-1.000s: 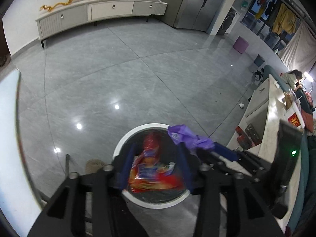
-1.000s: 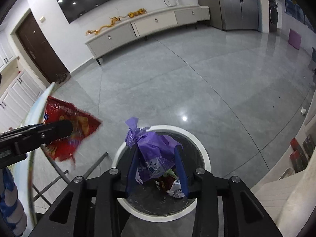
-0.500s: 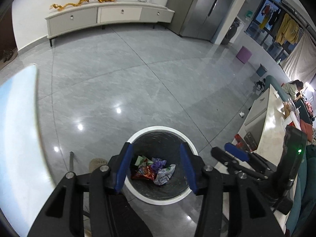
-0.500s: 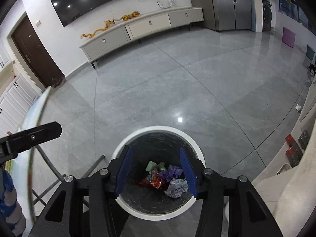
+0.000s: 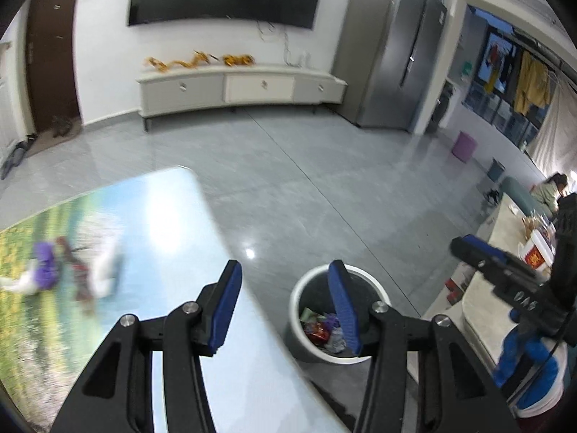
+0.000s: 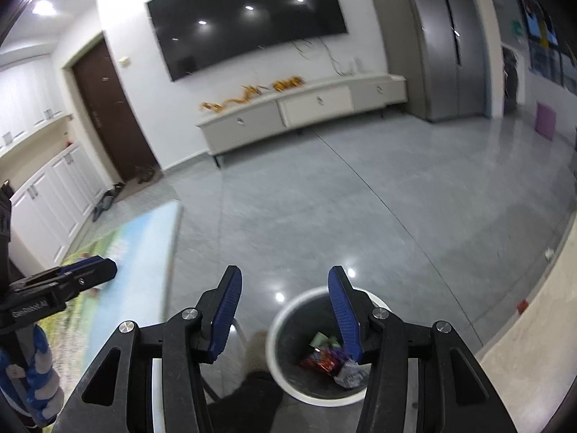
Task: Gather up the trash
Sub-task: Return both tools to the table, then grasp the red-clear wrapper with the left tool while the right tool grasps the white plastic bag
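A white-rimmed round bin (image 5: pixel 296 297) stands on the grey floor beside the table, holding red, purple, green and clear wrappers (image 5: pixel 322 330). My left gripper (image 5: pixel 284 273) is open and empty, above the table's edge and the bin. More trash lies blurred on the table (image 5: pixel 173 216): a purple wrapper (image 5: pixel 45 270), a white one (image 5: pixel 104 265) and a dark red one (image 5: pixel 77 274). My right gripper (image 6: pixel 285 278) is open and empty above the bin (image 6: pixel 279 319), with the wrappers (image 6: pixel 324 356) below it. Each gripper shows in the other's view: the right gripper (image 5: pixel 472 249) and the left gripper (image 6: pixel 92 270).
The table top has a printed landscape picture. A pale counter (image 5: pixel 512 223) with boxes runs along the right, with a person (image 5: pixel 551 187) behind it. Far off stand a low TV cabinet (image 5: pixel 245 86), a grey fridge (image 5: pixel 393 54) and a dark door (image 6: pixel 108 115).
The red snack bag and the purple wrapper left the grippers and now lie in the bin. Both grippers rose and tilted up; the left one swung over the table.
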The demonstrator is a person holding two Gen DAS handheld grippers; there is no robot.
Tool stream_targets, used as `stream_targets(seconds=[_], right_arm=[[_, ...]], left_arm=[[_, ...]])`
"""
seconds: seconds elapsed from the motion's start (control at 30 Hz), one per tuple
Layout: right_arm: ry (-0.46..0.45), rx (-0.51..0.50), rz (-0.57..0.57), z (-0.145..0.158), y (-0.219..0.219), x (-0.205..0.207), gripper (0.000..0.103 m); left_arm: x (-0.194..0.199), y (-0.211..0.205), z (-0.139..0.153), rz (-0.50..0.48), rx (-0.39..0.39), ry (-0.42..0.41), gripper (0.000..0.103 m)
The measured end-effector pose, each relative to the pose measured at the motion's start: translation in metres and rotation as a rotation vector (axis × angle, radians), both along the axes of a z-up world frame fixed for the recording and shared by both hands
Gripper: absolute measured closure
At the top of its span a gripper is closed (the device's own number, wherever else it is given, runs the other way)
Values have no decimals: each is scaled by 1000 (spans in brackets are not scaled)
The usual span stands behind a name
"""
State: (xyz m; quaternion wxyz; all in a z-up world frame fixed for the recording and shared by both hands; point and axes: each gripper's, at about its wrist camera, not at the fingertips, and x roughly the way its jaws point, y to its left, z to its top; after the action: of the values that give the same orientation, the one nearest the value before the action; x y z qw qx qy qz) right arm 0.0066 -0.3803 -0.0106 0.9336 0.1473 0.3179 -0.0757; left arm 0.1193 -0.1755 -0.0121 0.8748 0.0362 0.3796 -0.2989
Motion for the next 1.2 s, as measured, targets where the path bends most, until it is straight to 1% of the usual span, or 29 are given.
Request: stream_targets(seconds=[0.13,0.3,0.4,0.43,0.5,0.6,0.7,0.8,0.9,1.03,1.2], right_arm=[[-44,-37,74,29,37,6,55],[-69,-71,165,49,84,20,55],[-68,-70,210,52,106,35,55],[-65,-66,225,52,113,41,55],[-54,-67,250,48,127,54,55],[-32,-65,290,41,147,73,55],[-6,-55,328,28,167,91,55],[27,-39,359,13,185,112,55],[62,-20,392,-7,192,129,55],[104,18,443,-30,205,158,55],[137,91,495,-53,213,192,55]], left_arm=[[-4,55,13,67,-12,-43,55],[0,114,14,155,-14,-58,55],[8,151,10,213,-20,-54,55],[8,156,6,226,-21,-52,55],[15,181,-1,265,-25,-37,55],[27,208,-12,307,-21,-16,55],[39,223,-25,330,-18,7,55],[49,228,-41,333,-16,35,55],[65,224,-58,320,-9,69,55],[85,218,-76,299,-22,117,55],[110,201,-86,262,-25,147,55]])
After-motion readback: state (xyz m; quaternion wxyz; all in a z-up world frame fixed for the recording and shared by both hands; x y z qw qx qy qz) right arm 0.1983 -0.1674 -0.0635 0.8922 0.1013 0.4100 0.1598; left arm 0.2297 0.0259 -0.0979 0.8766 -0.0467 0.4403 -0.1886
